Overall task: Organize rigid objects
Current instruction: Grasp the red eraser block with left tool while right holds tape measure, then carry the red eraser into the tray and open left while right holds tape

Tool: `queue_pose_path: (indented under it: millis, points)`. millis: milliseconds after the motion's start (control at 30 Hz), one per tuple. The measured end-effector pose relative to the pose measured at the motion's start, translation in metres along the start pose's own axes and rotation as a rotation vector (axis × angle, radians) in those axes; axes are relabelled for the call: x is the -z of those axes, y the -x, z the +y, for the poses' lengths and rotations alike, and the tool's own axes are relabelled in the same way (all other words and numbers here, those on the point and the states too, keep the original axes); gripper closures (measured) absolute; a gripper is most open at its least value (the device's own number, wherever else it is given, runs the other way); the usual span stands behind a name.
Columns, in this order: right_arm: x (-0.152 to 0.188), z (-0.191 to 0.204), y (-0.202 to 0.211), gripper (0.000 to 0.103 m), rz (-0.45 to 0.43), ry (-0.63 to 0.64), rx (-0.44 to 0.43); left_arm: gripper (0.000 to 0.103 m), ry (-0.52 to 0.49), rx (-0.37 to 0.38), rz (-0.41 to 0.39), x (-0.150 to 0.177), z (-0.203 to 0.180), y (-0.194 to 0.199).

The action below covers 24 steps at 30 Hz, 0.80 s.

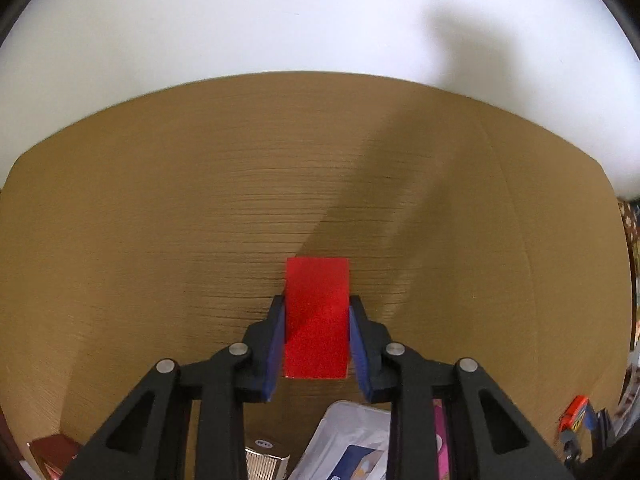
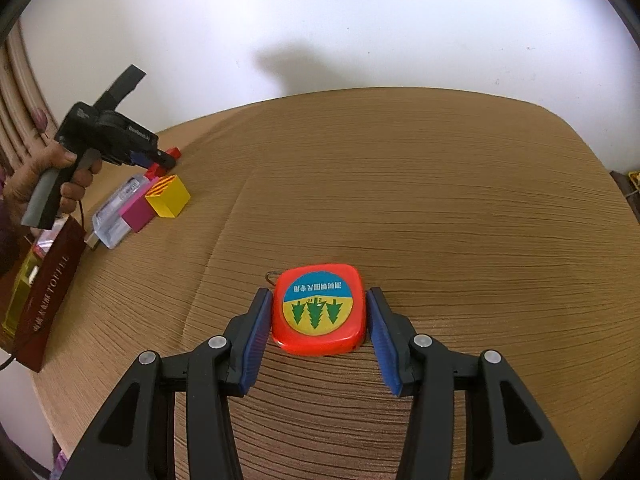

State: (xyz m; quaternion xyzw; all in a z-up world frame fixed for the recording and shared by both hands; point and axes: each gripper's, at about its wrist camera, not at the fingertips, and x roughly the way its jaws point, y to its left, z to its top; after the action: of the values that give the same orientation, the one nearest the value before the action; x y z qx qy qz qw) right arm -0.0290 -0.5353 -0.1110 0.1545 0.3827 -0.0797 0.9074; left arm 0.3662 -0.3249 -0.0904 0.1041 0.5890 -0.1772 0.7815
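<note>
The left gripper [image 1: 317,312] stands over the wood-grain table [image 1: 160,200], its blue pads [image 1: 276,344] flush against the two long sides of a red block [image 1: 316,316]; the jaws are narrow and appear closed on it. The block's long axis runs straight away from the left wrist camera, in line with the fingers, its far short end pointing toward the table's back edge and the white wall. In the right wrist view this block lies at the far end of a row, beyond a yellow block [image 2: 168,196], a pink block [image 2: 138,210] and a clear plastic case [image 2: 114,216]. The right gripper [image 2: 318,316] straddles an orange tape measure [image 2: 318,308] lying flat near the table's front; a thin gap shows beside each pad, so nothing is gripped there. Likely faults: the block, held only along its rear half, could pivot or slip between the pads if lifted quickly; a careless swing could knock the neighbouring row.
</note>
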Motion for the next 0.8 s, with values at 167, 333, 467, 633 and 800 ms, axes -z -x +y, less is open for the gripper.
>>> queue_pose_path:
  millis: [167, 333, 467, 633, 800]
  points:
    - [-0.001, 0.002, -0.002, 0.058, 0.002, 0.007, 0.008, 0.073, 0.032, 0.026, -0.068, 0.02, 0.0, 0.035]
    - [-0.001, 0.004, -0.004, 0.058, 0.004, 0.012, 0.016, 0.073, 0.098, 0.067, -0.191, 0.072, 0.014, 0.117]
    - [-0.001, 0.007, -0.005, 0.058, 0.006, 0.022, 0.029, 0.073, 0.115, 0.048, -0.294, 0.131, 0.03, 0.187]
    - [-0.001, 0.011, -0.008, 0.058, 0.009, 0.033, 0.047, 0.073, 0.226, 0.013, -0.312, 0.214, 0.082, 0.238]
    - [-0.001, 0.017, -0.012, 0.058, 0.016, 0.055, 0.069, 0.073, 0.347, -0.065, -0.251, 0.291, 0.144, 0.246]
